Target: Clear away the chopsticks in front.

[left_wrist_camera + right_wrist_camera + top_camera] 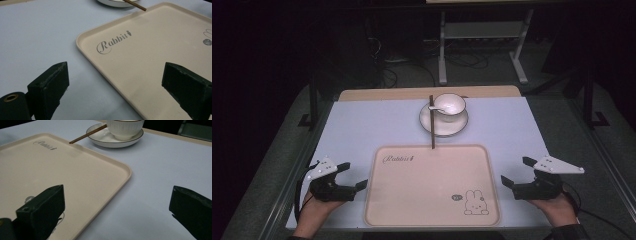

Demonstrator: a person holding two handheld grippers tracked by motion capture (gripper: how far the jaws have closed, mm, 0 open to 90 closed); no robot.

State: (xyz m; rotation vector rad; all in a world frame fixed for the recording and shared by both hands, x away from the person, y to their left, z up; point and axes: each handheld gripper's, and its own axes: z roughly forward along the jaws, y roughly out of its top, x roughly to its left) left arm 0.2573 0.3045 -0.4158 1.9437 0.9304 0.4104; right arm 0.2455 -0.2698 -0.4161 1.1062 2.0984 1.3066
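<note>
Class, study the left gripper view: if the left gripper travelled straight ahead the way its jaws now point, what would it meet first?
Most likely the near left edge of the beige tray: the open left gripper points at it over bare tabletop, though depth is hard to judge.

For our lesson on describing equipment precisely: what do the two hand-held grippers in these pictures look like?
Both the left gripper and the right gripper have black bodies with two blocky black jaws. Each carries a pale grey three-cornered plate on top, dotted with small marks. A thin dark cable trails from each. A dark sleeve cuff shows at the right hand.
</note>
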